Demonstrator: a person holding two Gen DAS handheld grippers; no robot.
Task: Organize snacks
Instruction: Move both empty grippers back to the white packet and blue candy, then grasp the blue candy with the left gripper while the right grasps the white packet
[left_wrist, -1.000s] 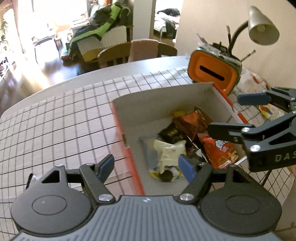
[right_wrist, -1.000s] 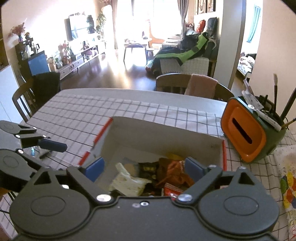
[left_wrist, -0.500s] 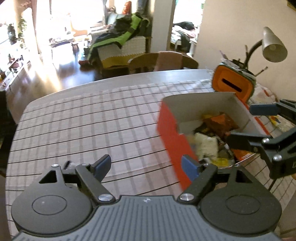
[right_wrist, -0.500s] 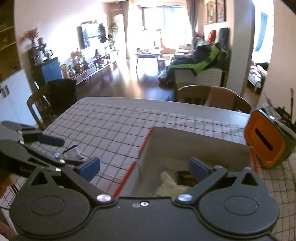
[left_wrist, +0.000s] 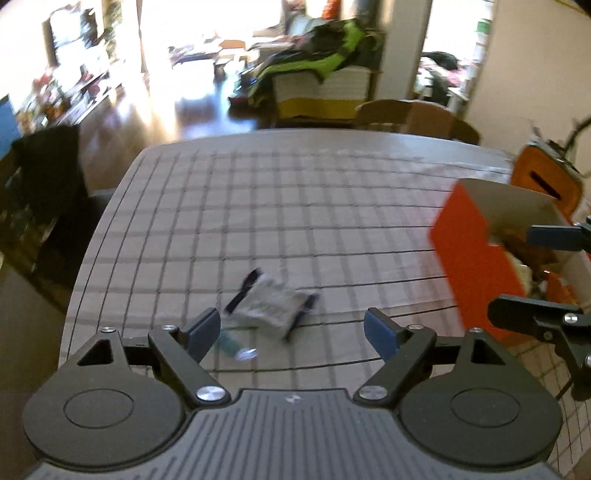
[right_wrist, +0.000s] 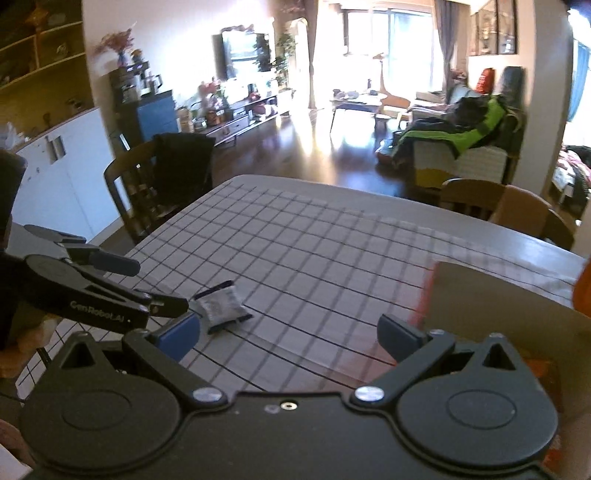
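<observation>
A silver snack packet (left_wrist: 269, 302) with dark blue ends lies flat on the checked tablecloth. My left gripper (left_wrist: 291, 328) hovers just short of it, jaws open, nothing between them. Beside the packet lies a small greenish wrapper (left_wrist: 236, 347). The orange cardboard box (left_wrist: 465, 251) with several snacks inside stands at the right. My right gripper (right_wrist: 290, 332) is open and empty over the cloth, with the packet (right_wrist: 221, 306) ahead to its left and the box (right_wrist: 498, 314) at its right. The left gripper (right_wrist: 159, 286) shows beside the packet, and the right gripper (left_wrist: 509, 273) shows by the box.
An orange pen holder (left_wrist: 543, 181) stands behind the box. Wooden chairs (right_wrist: 155, 184) flank the table at the left and at the far side (left_wrist: 413, 118). The checked tablecloth (right_wrist: 314, 258) stretches bare toward the far edge.
Both views have swung left, away from the box. The silver packet has come into sight ahead of the left gripper. Both pairs of jaws stand a little wider.
</observation>
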